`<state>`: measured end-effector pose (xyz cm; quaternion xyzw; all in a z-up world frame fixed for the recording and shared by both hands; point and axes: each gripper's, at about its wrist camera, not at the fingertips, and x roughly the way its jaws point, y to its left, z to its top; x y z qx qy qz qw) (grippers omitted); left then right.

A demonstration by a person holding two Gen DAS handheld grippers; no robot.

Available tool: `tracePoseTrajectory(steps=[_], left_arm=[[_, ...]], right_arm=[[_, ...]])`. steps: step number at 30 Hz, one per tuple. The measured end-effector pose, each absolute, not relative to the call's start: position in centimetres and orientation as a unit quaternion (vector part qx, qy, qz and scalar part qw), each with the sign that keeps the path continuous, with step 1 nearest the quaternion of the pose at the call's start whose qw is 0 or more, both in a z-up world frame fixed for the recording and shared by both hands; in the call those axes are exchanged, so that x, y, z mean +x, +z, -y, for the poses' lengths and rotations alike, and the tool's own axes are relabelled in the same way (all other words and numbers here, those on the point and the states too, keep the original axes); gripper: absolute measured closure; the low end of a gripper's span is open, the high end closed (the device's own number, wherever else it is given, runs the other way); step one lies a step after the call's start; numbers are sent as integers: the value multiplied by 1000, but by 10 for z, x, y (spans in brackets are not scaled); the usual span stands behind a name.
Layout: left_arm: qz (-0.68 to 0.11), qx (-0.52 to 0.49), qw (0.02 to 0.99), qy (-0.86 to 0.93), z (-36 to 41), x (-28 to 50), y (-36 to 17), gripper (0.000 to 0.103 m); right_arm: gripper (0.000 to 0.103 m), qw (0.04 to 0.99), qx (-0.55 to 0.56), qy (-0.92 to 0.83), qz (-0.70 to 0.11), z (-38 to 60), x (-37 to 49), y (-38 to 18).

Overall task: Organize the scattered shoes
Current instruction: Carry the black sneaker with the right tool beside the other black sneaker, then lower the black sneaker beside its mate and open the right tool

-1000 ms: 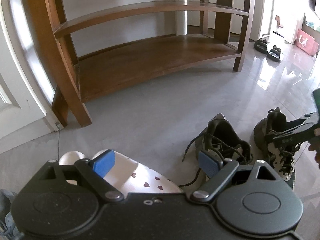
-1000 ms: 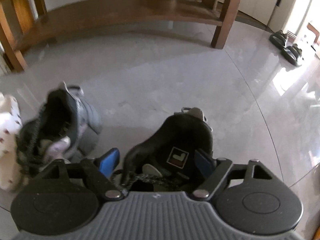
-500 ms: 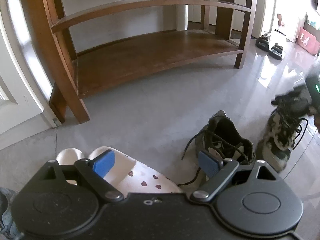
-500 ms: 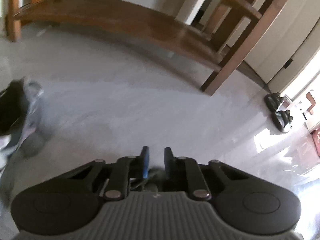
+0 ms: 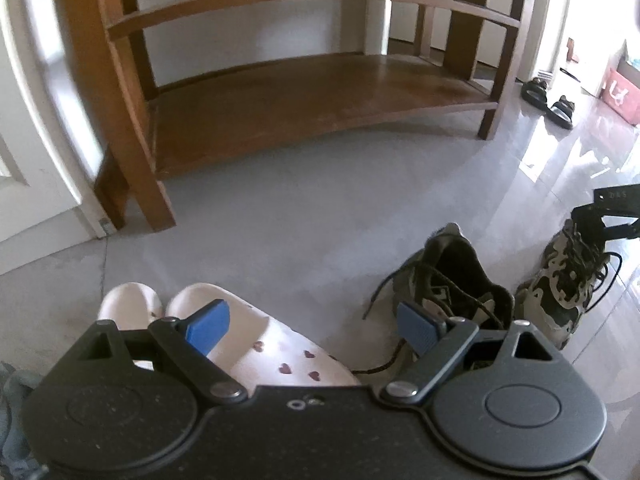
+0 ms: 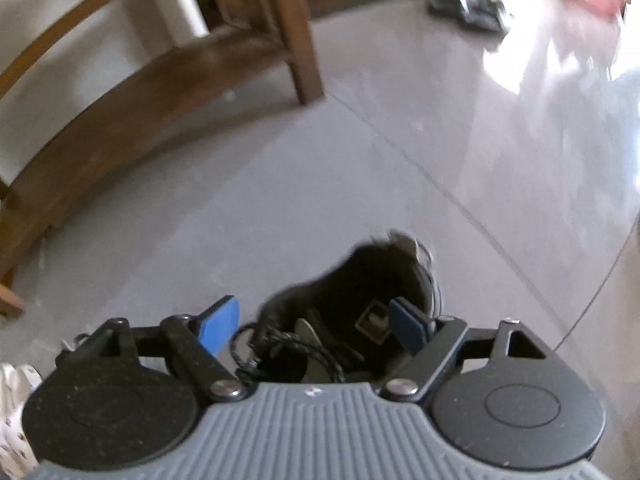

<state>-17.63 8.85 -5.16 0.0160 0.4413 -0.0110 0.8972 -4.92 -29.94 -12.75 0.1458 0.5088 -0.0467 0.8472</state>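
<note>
Left wrist view is showing the left gripper (image 5: 308, 326) sitting wide open, blue rubbery pads spread, nothing pinched between them. Directly under its left finger a pair of white foam clogs (image 5: 256, 344) with small dark heart prints is lying on the floor, rounded toes pointing away from the tongs. Just ahead of its right finger a dark lace-up sneaker (image 5: 452, 276) is standing upright, collar gaping, loose black laces trailing toward the clogs. Further right, a camo-patterned sneaker (image 5: 564, 284) is standing beside it, with the black right gripper (image 5: 600, 220) hanging just over its heel; contact there is not clear. Well ahead of the tongs a brown wooden shoe rack (image 5: 312, 96) with curved shelves is standing against the wall, both shelves bare. Beyond its right leg a pair of black sandals (image 5: 548, 100) is sitting on glossy grey floor tiles (image 5: 280, 216), near a pink bag (image 5: 620, 94).

Right wrist view, blurry: the right gripper's (image 6: 316, 326) jaws are opening, blue pads set wide either side of the camo sneaker's (image 6: 360, 300) dark padded opening and laces, not pressing on it. White heart-print clog (image 6: 14, 420) is showing at the far left edge. Rack leg (image 6: 300, 40) is ahead and to the left.
</note>
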Motion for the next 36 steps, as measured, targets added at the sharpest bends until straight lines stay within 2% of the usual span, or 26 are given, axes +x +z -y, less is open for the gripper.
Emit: tracePoseTrajectory(steps=[5, 6, 8, 10, 12, 16, 30, 32, 34, 36], left_arm=[[-436, 34, 899, -8, -86, -181, -50, 12], [-436, 33, 900, -4, -88, -181, -49, 12], [-438, 16, 899, 9, -95, -180, -49, 12], [-442, -2, 897, 15, -101, -180, -49, 12], [-443, -3, 897, 15, -101, -179, -50, 12], [-442, 11, 897, 5, -94, -177, -51, 12], [-430, 2, 903, 5, -101, -182, -43, 12], [-429, 3, 903, 4, -101, -183, -43, 12], [-428, 5, 904, 3, -101, -183, -42, 12], [-428, 5, 904, 4, -101, -183, -42, 12]], right_arm=[[22, 828, 166, -63, -531, 294, -21, -153], [39, 826, 163, -52, -537, 289, -19, -156], [41, 826, 127, -36, -547, 273, -16, -161], [52, 832, 88, -11, -548, 260, -18, -162], [59, 835, 56, 41, -546, 247, -29, -158], [68, 828, 31, 112, -549, 226, -46, -149], [70, 785, 16, 235, -573, 168, -86, -141], [67, 789, 11, 233, -568, 166, -87, -138], [49, 800, -2, 225, -556, 167, -89, -130], [44, 810, -11, 218, -545, 170, -89, -123]])
